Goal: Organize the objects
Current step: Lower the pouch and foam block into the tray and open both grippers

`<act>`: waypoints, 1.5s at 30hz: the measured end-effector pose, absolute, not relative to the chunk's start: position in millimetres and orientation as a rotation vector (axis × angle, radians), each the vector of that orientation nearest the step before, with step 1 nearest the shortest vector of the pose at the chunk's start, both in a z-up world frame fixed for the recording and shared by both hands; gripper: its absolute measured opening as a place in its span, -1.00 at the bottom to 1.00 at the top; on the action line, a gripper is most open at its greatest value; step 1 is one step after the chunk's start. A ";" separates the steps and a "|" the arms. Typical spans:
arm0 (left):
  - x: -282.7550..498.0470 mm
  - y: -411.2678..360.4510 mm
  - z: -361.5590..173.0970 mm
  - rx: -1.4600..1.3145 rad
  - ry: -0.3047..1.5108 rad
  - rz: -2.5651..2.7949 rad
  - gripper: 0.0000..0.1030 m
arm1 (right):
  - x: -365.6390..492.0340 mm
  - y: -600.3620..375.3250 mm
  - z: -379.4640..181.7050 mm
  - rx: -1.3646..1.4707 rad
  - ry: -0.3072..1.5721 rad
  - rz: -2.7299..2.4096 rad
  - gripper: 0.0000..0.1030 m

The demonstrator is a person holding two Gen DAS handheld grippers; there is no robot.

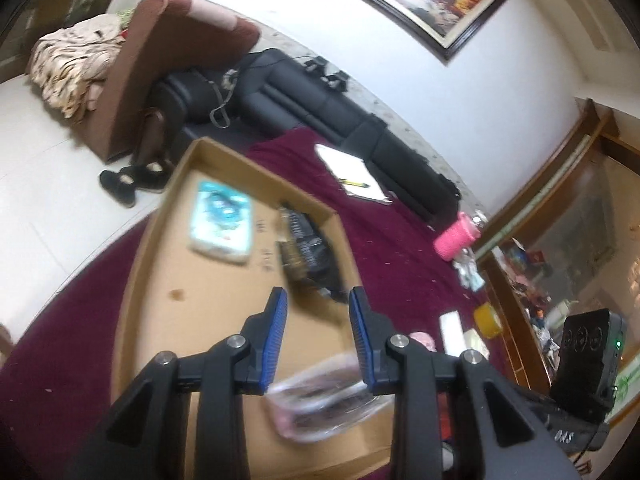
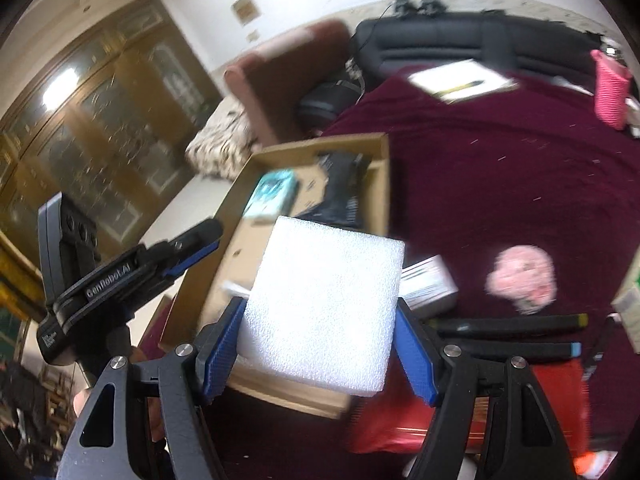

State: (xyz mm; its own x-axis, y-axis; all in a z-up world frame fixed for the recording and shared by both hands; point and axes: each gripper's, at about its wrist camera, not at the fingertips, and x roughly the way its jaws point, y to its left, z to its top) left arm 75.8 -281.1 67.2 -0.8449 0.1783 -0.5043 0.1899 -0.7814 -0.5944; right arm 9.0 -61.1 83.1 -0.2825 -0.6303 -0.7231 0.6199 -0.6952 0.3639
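A packet (image 1: 222, 222) and a pouch (image 1: 308, 252) lie side by side in the box (image 1: 160, 240)

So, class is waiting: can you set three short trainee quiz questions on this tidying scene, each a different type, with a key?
1. True or false: the cardboard box is empty.
2. What is the right gripper gripping?
3. The cloth under the box is: A green, B maroon, C white.

Key
1. False: a teal packet and a black packet lie in it.
2. A white foam block.
3. B.
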 end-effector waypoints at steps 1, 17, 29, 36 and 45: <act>77.9 -284.2 65.5 0.876 1.042 -2.821 -0.41 | 10.2 -64.6 81.0 1.153 -0.010 -2.032 0.49; 96.9 -298.3 71.3 0.806 1.037 -2.826 -0.41 | -17.4 -140.5 70.9 1.188 -0.106 -1.824 0.49; 103.3 -302.4 73.2 0.809 1.006 -2.846 -0.43 | -37.5 -125.9 59.4 1.211 -0.037 -1.991 0.55; 90.3 -277.7 62.7 0.913 0.936 -2.878 -0.15 | -34.7 -99.7 57.6 1.248 -0.142 -1.959 0.76; 49.3 -262.5 55.1 1.088 0.778 -2.775 -0.15 | -25.2 -62.5 80.7 1.159 -0.221 -1.980 0.78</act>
